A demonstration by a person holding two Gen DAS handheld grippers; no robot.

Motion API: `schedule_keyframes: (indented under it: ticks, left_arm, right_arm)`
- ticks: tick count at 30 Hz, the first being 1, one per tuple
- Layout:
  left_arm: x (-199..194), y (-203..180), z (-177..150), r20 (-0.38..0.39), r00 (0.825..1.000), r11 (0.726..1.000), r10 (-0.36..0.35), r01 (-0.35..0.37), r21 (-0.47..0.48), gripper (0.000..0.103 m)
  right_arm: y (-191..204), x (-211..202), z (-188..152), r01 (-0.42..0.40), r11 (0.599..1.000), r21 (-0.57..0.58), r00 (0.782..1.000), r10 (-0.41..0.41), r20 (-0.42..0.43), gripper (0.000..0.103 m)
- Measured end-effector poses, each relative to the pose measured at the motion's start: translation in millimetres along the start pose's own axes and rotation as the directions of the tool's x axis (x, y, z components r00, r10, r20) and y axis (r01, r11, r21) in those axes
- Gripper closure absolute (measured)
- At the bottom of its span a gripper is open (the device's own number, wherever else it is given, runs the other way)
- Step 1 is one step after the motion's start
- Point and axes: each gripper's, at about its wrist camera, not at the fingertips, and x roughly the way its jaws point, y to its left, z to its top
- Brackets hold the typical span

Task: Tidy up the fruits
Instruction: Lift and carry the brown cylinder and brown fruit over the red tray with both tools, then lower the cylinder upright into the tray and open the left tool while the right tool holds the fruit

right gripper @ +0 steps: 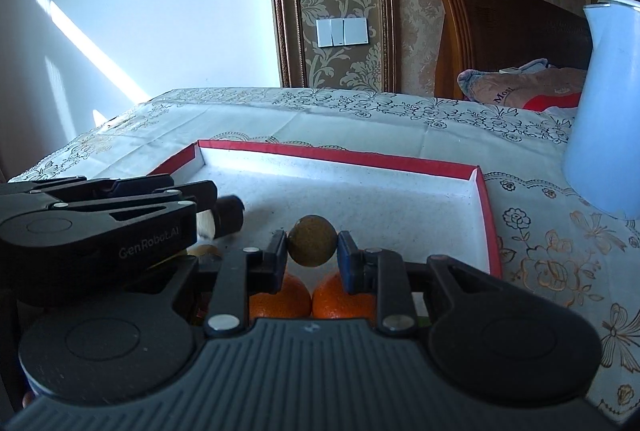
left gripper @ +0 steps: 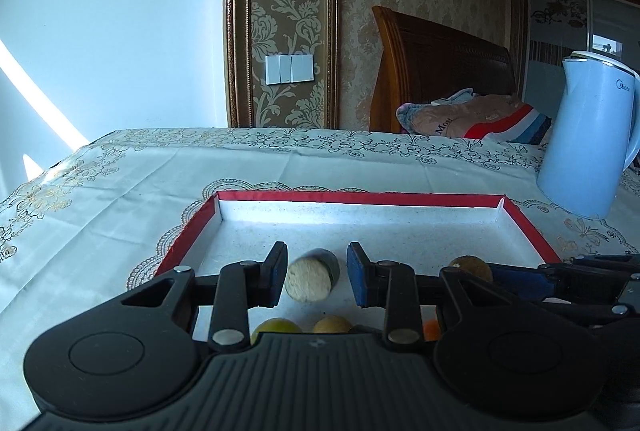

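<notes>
Both tongs are down low over the red box [left gripper: 360, 198], which sits on the table [left gripper: 120, 199] with the flowery cloth. Going from left to right, the left tongs [left gripper: 316, 273] are open wide, in the lower middle of the left wrist picture. A cut piece of fruit [left gripper: 310, 281] with a pale, rough face and dark skin lies on the white floor of the box between the two pads, but neither pad touches it; there is a gap on both sides. It looks like the left tongs have either just let it go or are about to pinch it, and I cannot tell which. Lower in that picture, a yellow-green fruit [left gripper: 276, 327] and a tan fruit [left gripper: 332, 325] peek out close to the tongs. Next, the right tongs [right gripper: 313, 249] are closed narrow on a small brown round fruit [right gripper: 312, 241], with a pad pressing each side, so it stays put and does not roll. Under them sit two oranges [right gripper: 280, 297] side by side, touching each other. The box seems to be the place where the fruits get sorted. Far right, a pale blue kettle [right gripper: 604, 111] stands on the table outside the box, well away from the fruit.
</notes>
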Motion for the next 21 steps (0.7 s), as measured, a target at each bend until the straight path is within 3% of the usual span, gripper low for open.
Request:
schedule_keyframes:
  ticks: [4,13,21]
  left_arm:
    - [8,-4,0,-0.019,1.0,1.0,-0.013,0.012,-0.008,0.071]
    - [14,-10,-9,-0.021,0.999,0.999,0.036,-0.035,0.031,0.071]
    - [10,-2,-9,-0.011,0.999,0.999,0.048,-0.048,0.002,0.071]
  right_arm:
    - [-6,7,-1,0.017,1.0,0.011,1.0,-0.017,-0.006,0.077]
    - [-8,12,-6,0.023,1.0,0.008,1.0,-0.023,-0.006,0.077]
    - [-8,15,-6,0.003,1.0,0.009,1.0,-0.003,0.007,0.077]
